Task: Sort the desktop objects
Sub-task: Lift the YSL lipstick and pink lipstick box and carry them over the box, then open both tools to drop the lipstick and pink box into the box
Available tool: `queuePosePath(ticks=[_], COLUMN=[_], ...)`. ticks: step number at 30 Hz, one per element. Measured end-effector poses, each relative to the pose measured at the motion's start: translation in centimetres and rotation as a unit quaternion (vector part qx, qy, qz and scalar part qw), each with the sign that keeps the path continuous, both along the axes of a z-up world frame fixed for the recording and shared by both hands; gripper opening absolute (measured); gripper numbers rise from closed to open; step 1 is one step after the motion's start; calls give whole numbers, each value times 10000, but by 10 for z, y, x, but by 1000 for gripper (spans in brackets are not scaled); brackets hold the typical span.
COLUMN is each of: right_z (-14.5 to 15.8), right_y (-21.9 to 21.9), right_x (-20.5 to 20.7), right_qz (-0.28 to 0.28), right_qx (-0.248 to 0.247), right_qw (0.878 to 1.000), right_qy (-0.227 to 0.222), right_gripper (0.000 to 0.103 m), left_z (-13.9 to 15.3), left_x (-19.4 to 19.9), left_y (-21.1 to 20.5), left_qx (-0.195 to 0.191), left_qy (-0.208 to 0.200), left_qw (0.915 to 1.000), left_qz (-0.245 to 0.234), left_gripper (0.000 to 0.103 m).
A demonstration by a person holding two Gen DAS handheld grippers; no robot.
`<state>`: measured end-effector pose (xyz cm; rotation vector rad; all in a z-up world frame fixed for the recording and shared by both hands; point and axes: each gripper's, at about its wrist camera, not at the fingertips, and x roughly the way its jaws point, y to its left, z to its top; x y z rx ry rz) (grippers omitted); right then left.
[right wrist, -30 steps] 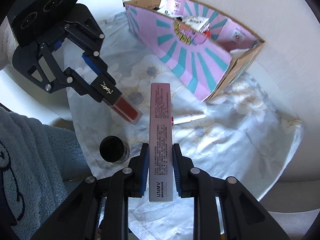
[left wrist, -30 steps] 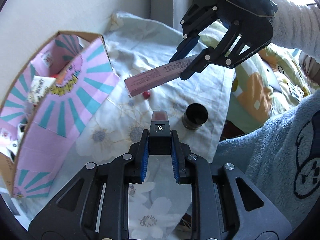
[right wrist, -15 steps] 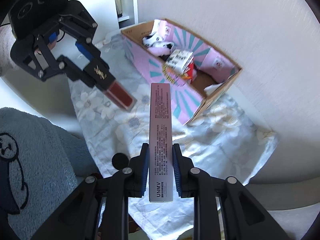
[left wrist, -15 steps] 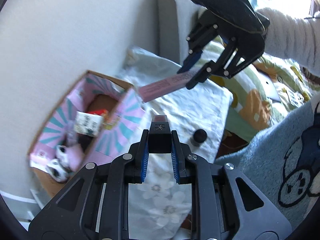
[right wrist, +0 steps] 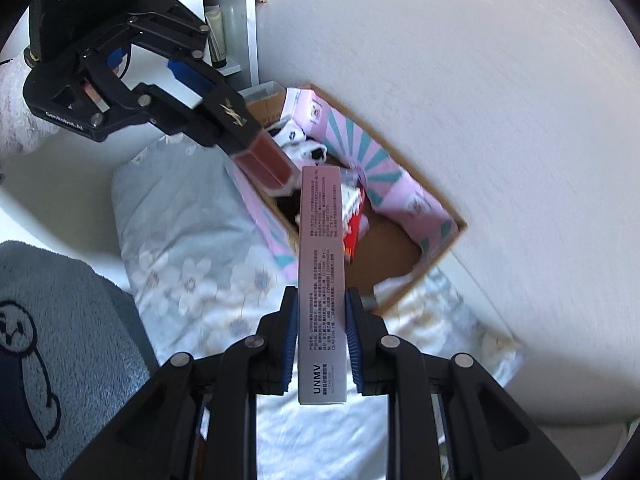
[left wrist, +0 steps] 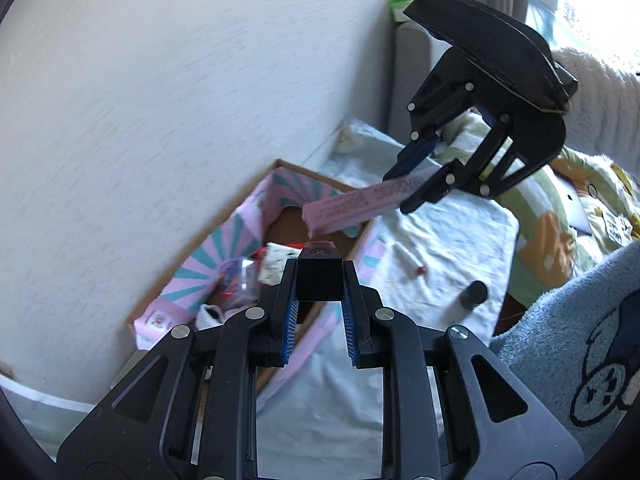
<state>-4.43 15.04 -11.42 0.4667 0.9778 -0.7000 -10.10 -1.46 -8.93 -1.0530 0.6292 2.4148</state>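
My left gripper (left wrist: 319, 280) is shut on a lip gloss (left wrist: 319, 278) with a black cap and dark red tube (right wrist: 266, 160). It hangs over the near end of the pink and teal cardboard box (left wrist: 240, 236). My right gripper (right wrist: 321, 312) is shut on a long pink carton (right wrist: 322, 276); in the left wrist view the carton (left wrist: 352, 206) sticks out over the box opening. Both held things are high above the box (right wrist: 400, 184), which holds several small packets.
The box stands against a white wall on a floral cloth (left wrist: 448, 240). A small dark jar (left wrist: 473, 295) and a white stick with a red tip (left wrist: 410, 260) lie on the cloth. A person's blue fleece sleeve (left wrist: 580, 340) fills the right side.
Both grippers rose and moved toward the box with their loads. The box looks smaller and its inside now shows. The jar and the stick stayed on the cloth.
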Motion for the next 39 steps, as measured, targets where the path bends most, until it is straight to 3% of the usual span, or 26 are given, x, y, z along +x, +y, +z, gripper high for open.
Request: queuePosePath(ticks=[16, 34, 35, 37, 39], right_z=[-24, -41, -41, -39, -38], right_y=[-83, -99, -99, -98, -99], right_x=[49, 62, 62, 65, 67], right_qz=[-114, -212, -512, -485, -536], right_qx=[380, 597, 581, 575, 602], right_qw=[9991, 9976, 9967, 9968, 9963], right_qy=[141, 273, 229, 253, 300], right_gripper=[21, 21, 21, 21, 22], left_z=[-37, -55, -56, -59, -61], left_x=[-59, -72, -72, -73, -75], left_y=[-79, -97, -97, -95, -94], left_qx=[85, 23, 11, -94, -187], left_qy=[-395, -610, -622, -673, -723], left_qw=[9974, 9950, 9950, 9946, 9931], left_qz=[596, 791, 780, 788, 899], left_gripper=[18, 18, 18, 18, 24])
